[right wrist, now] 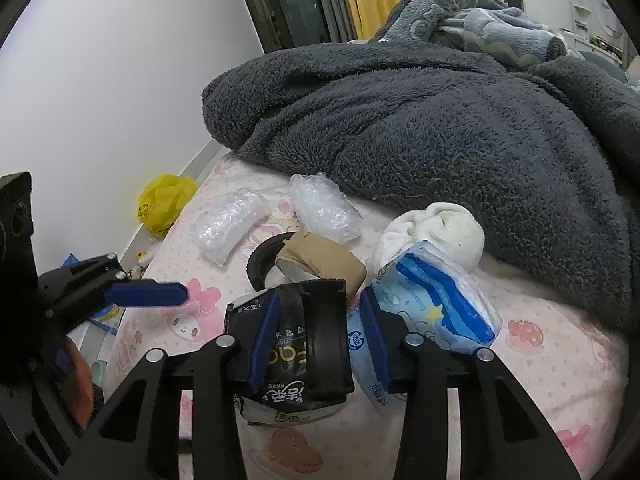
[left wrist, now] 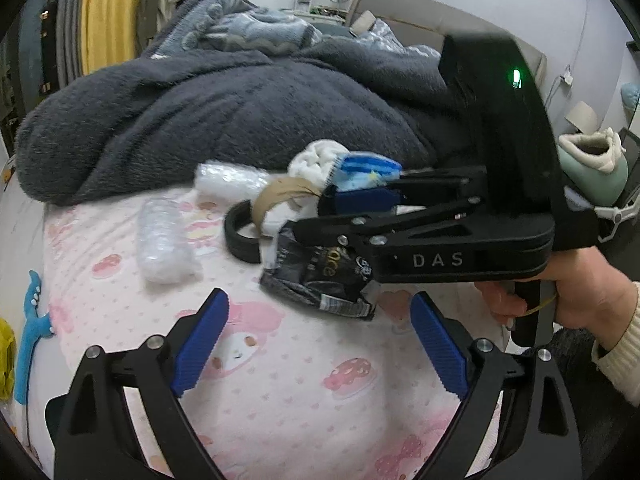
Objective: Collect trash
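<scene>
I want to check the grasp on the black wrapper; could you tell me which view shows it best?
The left wrist view: the black wrapper appears from the side, beneath the right gripper. In the right wrist view, the wrapper is partly hidden by a gripper finger.

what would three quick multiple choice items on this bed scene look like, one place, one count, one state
1. Where is the yellow bag?
A. on the grey blanket
B. on the floor beside the bed
C. inside the cardboard tube

2. How many crumpled clear plastic wraps lie on the pink sheet?
A. two
B. four
C. none

3. What state is the left hand-held gripper in?
A. shut on a sock
B. shut on a tissue pack
C. open, holding nothing

Key:
1 B: the right wrist view shows it low by the wall, off the mattress edge.
2 A: one wrap lies beside the other.
3 C: its blue pads stand wide apart over bare sheet.
</scene>
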`<state>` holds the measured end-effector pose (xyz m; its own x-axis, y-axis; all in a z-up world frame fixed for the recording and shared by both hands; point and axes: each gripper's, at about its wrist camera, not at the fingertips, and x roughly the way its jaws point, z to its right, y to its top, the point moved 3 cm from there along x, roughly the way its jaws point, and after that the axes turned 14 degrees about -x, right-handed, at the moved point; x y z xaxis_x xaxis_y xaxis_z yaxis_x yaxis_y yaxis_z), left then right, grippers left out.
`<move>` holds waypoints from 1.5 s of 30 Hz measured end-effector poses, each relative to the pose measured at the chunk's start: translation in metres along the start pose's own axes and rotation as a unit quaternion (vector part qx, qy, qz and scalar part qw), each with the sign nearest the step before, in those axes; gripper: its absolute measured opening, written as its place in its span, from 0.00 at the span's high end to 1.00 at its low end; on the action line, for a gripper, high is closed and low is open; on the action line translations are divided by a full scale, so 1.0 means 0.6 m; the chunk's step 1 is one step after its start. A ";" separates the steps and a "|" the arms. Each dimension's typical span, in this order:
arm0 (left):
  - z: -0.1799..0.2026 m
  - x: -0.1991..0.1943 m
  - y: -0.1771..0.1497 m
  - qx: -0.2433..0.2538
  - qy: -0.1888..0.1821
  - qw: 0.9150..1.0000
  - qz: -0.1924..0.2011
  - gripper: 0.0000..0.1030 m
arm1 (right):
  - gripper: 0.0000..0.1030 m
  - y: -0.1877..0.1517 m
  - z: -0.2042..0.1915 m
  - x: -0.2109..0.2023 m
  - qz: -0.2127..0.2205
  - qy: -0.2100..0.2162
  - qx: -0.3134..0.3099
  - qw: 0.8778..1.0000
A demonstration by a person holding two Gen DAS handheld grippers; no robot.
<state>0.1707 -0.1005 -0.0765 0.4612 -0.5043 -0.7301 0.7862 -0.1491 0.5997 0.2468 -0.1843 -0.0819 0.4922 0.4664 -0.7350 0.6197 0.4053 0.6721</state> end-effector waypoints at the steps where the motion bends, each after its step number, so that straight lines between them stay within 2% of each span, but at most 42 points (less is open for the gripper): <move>1: 0.005 0.007 -0.003 0.008 0.004 1.000 -0.004 0.09 | 0.65 0.000 0.000 0.001 -0.001 -0.002 0.000 1.000; 5: 0.009 0.021 -0.006 0.016 0.008 1.000 -0.012 0.08 | 0.77 0.000 0.000 -0.001 -0.002 -0.005 -0.002 1.000; 7: 0.008 0.026 -0.008 0.017 0.008 1.000 -0.014 0.08 | 0.79 0.001 0.002 -0.005 0.001 -0.001 0.002 1.000; 16: 0.006 0.045 -0.006 0.013 0.016 1.000 -0.012 0.09 | 0.80 0.007 0.006 -0.034 0.017 -0.001 0.007 1.000; 20: 0.011 0.049 -0.005 0.010 0.015 1.000 -0.010 0.17 | 0.81 0.012 0.013 -0.054 0.035 -0.005 0.020 0.999; 25: 0.021 0.057 0.000 0.009 0.018 1.000 -0.013 0.32 | 0.82 0.014 0.016 -0.056 0.036 -0.005 0.022 0.999; 27: 0.026 0.057 0.002 0.009 0.015 1.000 -0.012 0.45 | 0.82 0.015 0.016 -0.058 0.038 -0.005 0.024 0.999; 30: 0.031 0.053 0.002 0.013 0.015 1.000 -0.010 0.52 | 0.82 0.020 0.013 -0.063 0.042 -0.005 0.026 0.999; 36: 0.026 0.035 -0.006 0.013 0.014 1.000 -0.004 0.58 | 0.82 0.034 0.007 -0.083 0.061 -0.008 0.031 0.998; 45: 0.002 -0.006 -0.011 -0.007 0.008 1.000 0.012 0.60 | 0.82 0.059 -0.019 -0.099 0.083 -0.009 0.033 0.996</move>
<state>0.1634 -0.0991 -0.0775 0.4865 -0.4941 -0.7205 0.7805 -0.1246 0.6126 0.2326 -0.1890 -0.0134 0.6023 0.5076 -0.6161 0.5673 0.2708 0.7777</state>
